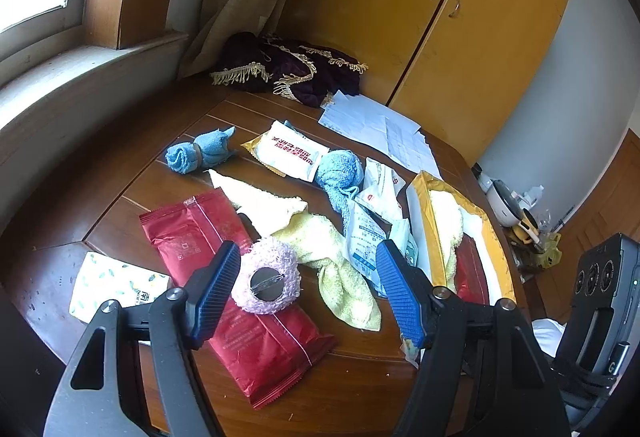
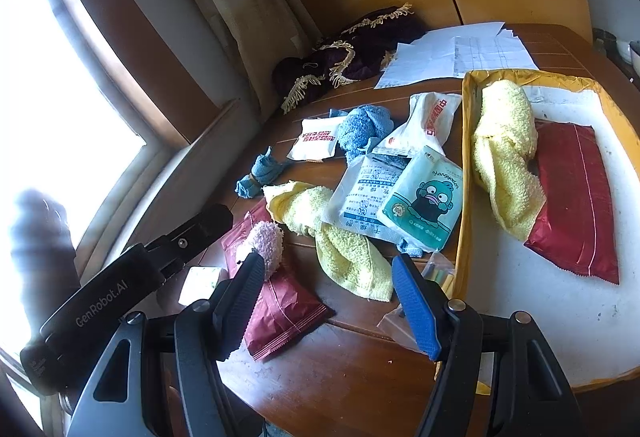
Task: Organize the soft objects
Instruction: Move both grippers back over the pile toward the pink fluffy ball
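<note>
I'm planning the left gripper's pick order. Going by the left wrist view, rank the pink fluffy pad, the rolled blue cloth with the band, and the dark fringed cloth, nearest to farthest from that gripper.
1. Pink fluffy pad: on the red packet, right between the open fingers of the left gripper.
2. Rolled blue cloth: mid-table, left of centre.
3. Dark fringed cloth: far edge, by the curtain.

A pale lilac fuzzy puff (image 1: 266, 279) sits on a dark red foil packet (image 1: 236, 297), blue rolled cloth (image 1: 200, 153) at eleven o'clock, pale yellow towel (image 1: 340, 269) at three.
</note>
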Tool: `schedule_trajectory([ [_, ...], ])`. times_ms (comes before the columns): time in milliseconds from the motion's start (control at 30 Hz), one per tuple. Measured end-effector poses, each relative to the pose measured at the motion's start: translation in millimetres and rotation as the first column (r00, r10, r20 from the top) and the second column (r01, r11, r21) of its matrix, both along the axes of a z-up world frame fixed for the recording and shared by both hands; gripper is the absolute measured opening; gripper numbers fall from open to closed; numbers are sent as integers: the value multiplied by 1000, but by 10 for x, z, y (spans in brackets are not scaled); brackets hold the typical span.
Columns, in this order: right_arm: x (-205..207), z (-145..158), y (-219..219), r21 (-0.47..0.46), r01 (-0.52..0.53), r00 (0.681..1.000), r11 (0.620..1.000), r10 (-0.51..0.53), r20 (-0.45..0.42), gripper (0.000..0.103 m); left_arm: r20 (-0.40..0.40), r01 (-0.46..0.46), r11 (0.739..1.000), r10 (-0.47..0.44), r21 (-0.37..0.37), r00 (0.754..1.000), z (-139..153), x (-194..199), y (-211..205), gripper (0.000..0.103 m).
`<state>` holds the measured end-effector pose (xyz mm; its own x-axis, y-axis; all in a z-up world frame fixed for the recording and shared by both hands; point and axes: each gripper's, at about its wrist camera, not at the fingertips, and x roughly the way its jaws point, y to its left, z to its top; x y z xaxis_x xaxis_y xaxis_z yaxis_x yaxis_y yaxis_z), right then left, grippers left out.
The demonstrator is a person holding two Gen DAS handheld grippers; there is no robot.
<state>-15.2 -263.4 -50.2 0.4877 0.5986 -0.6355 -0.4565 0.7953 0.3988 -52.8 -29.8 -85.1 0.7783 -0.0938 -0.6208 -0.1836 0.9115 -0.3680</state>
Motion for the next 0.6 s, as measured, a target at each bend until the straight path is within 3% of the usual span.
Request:
schedule_trajectory([
  [233,-2,1,-30,11,3,1000,1000,-3,0,68,9,-16,999,15,35,1000,42,-72,90,70],
  [433,-31,-38,69,12,-29,1000,1000,29,-8,68,6,-116,990,116,76,993,58,-258,457,70],
  [600,-89,-19,174,13,-62,998,998,62,6,68,-43,-173,981,178,88,983,-36,-412,778,70],
])
